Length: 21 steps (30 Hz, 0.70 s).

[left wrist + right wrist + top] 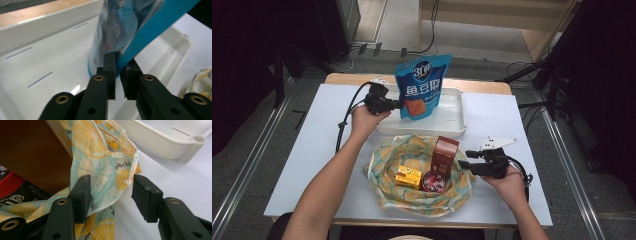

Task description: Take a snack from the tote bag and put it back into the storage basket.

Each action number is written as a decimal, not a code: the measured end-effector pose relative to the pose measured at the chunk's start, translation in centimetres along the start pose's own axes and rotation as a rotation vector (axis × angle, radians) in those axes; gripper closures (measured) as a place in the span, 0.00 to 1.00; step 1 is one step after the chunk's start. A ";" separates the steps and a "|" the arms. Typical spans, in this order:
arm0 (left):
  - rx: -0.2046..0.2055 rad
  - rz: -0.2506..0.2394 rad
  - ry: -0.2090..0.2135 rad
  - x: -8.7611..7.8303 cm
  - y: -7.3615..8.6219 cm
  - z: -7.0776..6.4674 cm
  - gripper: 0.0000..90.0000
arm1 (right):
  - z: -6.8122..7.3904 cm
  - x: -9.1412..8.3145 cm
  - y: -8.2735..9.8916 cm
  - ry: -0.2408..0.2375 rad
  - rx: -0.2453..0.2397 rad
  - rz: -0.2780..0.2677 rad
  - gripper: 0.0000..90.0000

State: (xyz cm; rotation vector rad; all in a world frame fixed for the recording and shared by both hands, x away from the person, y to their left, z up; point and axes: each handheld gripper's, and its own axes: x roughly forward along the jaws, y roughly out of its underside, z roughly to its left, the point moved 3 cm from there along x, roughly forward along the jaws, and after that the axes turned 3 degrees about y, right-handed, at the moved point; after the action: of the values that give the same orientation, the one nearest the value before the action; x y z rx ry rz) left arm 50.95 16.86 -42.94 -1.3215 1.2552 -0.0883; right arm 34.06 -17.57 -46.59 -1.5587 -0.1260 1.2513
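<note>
High view looks down — both gripper views sit close, sharing the white tray (452,125).

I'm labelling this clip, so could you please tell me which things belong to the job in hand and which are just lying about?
In the job:
- blue snack bag, upright in the white tray, pinched by the left tongs
- lemon-print cloth bag, its rim between the right tongs, gaps visible

Lying about:
- brown box, yellow box and red tin, all inside the cloth bag

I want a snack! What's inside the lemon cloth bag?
Inside the lemon-print cloth bag are a brown box, a yellow box and a round red tin. Anything beneath them is hidden.
</note>
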 end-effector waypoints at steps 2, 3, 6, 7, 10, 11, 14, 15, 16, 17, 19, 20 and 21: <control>-0.012 -0.005 -0.012 0.2 -0.2 0.0 1.00 | 0.0 0.0 0.0 0.001 0.001 0.000 0.56; -0.015 -0.005 -0.015 0.3 -0.2 0.0 1.00 | 0.0 0.0 0.0 0.001 0.001 -0.001 0.56; -0.014 -0.018 -0.049 0.6 -0.5 0.0 1.00 | 0.0 0.0 0.0 0.000 0.000 0.000 0.57; -0.013 -0.021 -0.053 0.7 -0.6 0.1 1.00 | 0.0 0.0 0.0 0.000 0.000 0.000 0.57; -0.018 -0.034 -0.076 0.9 -0.7 0.3 1.00 | 0.0 0.0 0.0 -0.001 -0.001 -0.001 0.57; -0.032 -0.053 -0.084 1.0 -0.8 0.6 1.00 | 0.0 0.0 0.0 -0.001 0.000 -0.001 0.57; -0.047 -0.073 -0.096 1.0 -0.9 1.1 1.00 | 0.0 0.0 0.0 -0.001 0.000 -0.001 0.57; -0.051 -0.062 -0.093 1.0 -1.0 1.3 1.00 | 0.0 0.0 0.0 -0.002 -0.001 -0.001 0.57; -0.047 -0.052 -0.109 1.0 -1.3 1.3 1.00 | 0.0 0.0 0.0 -0.002 -0.001 -0.001 0.57; -0.040 -0.041 -0.114 1.0 -1.5 1.4 1.00 | 0.0 0.0 0.0 -0.002 -0.001 -0.001 0.57; -0.036 -0.053 -0.119 0.9 -1.9 1.5 1.00 | 0.0 0.0 0.0 -0.002 -0.002 0.000 0.57; -0.045 -0.066 -0.110 0.9 -2.0 1.6 1.00 | 0.0 0.0 0.0 -0.002 -0.003 0.000 0.57; -0.064 -0.076 -0.101 0.9 -1.9 1.8 1.00 | 0.0 -0.1 0.1 -0.002 0.001 0.001 0.57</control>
State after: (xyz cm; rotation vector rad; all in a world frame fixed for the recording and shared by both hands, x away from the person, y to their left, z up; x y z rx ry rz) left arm 53.72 16.77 -42.52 -1.4124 1.1305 -0.0350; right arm 33.98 -17.61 -46.60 -1.5569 -0.1258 1.2533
